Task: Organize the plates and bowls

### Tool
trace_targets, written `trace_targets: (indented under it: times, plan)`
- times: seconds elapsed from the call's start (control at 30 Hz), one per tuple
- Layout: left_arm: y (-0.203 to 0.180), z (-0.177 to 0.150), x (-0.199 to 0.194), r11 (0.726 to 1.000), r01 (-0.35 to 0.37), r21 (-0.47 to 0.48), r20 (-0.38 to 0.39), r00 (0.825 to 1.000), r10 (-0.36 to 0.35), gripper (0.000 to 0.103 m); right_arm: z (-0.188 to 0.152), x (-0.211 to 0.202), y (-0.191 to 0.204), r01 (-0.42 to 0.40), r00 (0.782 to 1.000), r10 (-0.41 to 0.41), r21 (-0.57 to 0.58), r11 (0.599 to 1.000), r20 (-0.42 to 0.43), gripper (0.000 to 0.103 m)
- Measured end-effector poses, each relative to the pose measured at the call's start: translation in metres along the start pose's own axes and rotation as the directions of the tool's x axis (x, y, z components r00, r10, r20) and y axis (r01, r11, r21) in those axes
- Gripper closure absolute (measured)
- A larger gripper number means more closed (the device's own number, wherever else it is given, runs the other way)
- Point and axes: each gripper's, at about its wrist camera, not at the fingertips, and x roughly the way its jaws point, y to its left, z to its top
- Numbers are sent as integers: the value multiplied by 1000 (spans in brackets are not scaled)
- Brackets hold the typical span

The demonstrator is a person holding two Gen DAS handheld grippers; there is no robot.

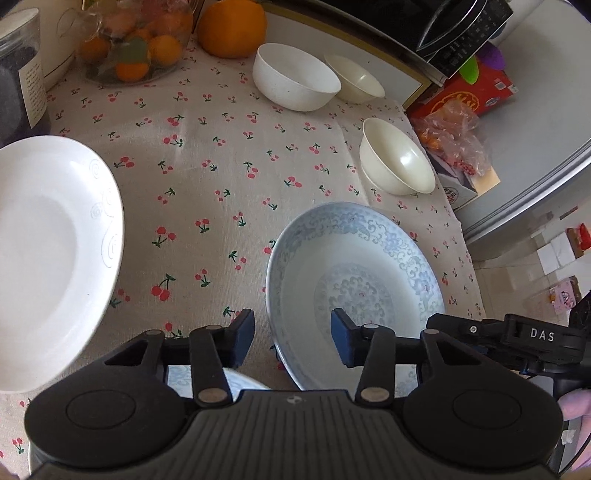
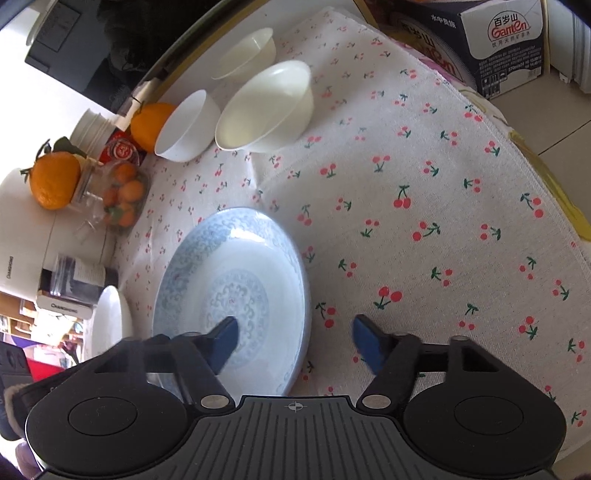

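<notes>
1. White "CHANGHONG" appliance (image 2: pixel 22 236) stands left of the blue-patterned plate (image 2: pixel 236 280); "Ganten" box (image 2: pixel 506 40) far right.
2. Left hand-held gripper (image 1: pixel 292 338) and right hand-held gripper (image 2: pixel 293 341) each straddle the plate's rim, pads apart.
3. Bowls (image 1: pixel 295 77) crowd the table (image 1: pixel 207 206) beyond.

Home kitchen; cherry-print tablecloth (image 1: pixel 221 155), bowls (image 1: pixel 295 77), oranges (image 1: pixel 232 27), fridge (image 1: pixel 546 122)

A cherry-print tablecloth (image 1: pixel 207 206) covers the table. At its far edge a large orange (image 1: pixel 232 27) sits just beside a clear glass dish of small oranges (image 1: pixel 136 44), and a dark jar with a paper label (image 1: pixel 20 85) stands near the left edge. A red carton (image 1: pixel 476 90) and a crumpled plastic bag (image 1: pixel 456 136) lie beyond the cloth's right side. A Ganten water carton (image 2: pixel 506 40) stands on the floor.
</notes>
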Motion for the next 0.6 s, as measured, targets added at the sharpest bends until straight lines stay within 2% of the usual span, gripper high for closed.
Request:
trace_targets:
  times: [0.03,0.07,0.1,0.17,0.3,0.6]
  plan:
    - [0,0,1,1000,-4,-2,-1,1000,4,72,0,0,0,4,1000,-4,-2,1000,6,51]
    - [1,1,3,1000,-9,-4,-6,1000,9,77,0,1,1,10,1000,-10,-5,1000,9,54]
    - [1,1,4,1000,-13,-7,-10,1000,13,79,0,2,1,9,1000,-9,-1,1000,6,64]
    - [2,1,6,1000,-18,-13,-17,1000,18,86,1,5,-2,4,1000,-4,20,1000,1,71]
    - [0,2,9,999,-36,-11,-19,999,36,87,2,8,-1,9,1000,-9,19,1000,7,87]
    - [-2,4,5,998,-60,5,16,998,60,93,4,7,12,63,996,-62,-3,998,64,89]
